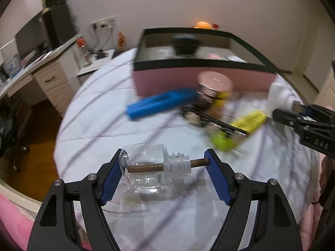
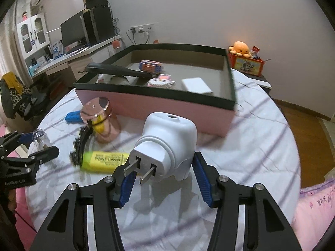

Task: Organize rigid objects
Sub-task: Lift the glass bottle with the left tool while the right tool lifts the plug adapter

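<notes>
The left fingers clamp a glass bottle; the right fingers hold a white plug. Both are in carry. Next, I judge, each must clear the pink box's rim ahead.

bottle: clear glossy glass | plug: smooth white plastic | jar: shiny pink metallic | bedsheet: cloth

Pink box, white plug

Black left gripper, blue ribbed pads, silver screws.
</notes>
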### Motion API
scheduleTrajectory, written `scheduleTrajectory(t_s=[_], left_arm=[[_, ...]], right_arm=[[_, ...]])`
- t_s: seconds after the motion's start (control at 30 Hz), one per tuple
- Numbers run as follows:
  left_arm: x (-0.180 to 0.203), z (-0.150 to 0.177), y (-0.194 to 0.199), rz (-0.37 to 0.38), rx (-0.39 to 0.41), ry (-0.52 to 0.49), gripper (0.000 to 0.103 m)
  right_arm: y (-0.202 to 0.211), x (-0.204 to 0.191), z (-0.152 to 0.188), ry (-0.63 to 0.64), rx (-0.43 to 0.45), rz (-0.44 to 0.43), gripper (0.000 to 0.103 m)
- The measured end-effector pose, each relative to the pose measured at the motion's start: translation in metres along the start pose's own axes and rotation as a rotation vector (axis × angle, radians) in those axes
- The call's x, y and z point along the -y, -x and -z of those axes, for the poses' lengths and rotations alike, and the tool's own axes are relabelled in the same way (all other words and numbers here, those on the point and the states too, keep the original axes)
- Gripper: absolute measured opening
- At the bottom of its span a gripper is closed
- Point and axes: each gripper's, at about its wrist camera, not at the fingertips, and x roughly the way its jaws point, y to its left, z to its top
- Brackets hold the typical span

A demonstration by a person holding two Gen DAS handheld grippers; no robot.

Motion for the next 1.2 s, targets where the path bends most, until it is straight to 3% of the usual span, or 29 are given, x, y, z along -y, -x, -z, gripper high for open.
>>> scheduleTrajectory(t_s=[0.23,0.43,0.57,0.67,0.77,1.0,1.2], left_arm=[[0.033,0.008,0.005,0.019,-0.009,-0.046,0.077],[0.039,0.014,0.001,0.011,-0.02,-0.044,0.077],[0.035,0.016,-0.003,0.011,-0.033,-0.037,0.077],[0.034,0.017,-0.007,0.017,-0.039,-0.034,0.078],[0.034,0.017,-0.007,0.021,-0.037,-0.036,0.078],[0.033,0.017,-0.006,0.023,-0.027,-0.03,0.077],[0.032,0.016,-0.001,0.028,-0.01,-0.028,0.077]], right_arm=[[0.012,0.004,0.025,-0.008,-0.023,-0.017,0.054],[0.013,0.0,0.036,-0.023,-0.002,-0.025,0.056],[0.013,-0.002,0.033,-0.05,0.026,-0.037,0.082],[0.012,-0.005,0.03,-0.052,0.051,-0.056,0.082],[0.002,-0.009,0.028,-0.027,0.005,-0.024,0.08],[0.006,-0.004,0.036,-0.024,0.003,-0.012,0.06],[0.011,-0.004,0.037,-0.023,0.01,-0.017,0.06]])
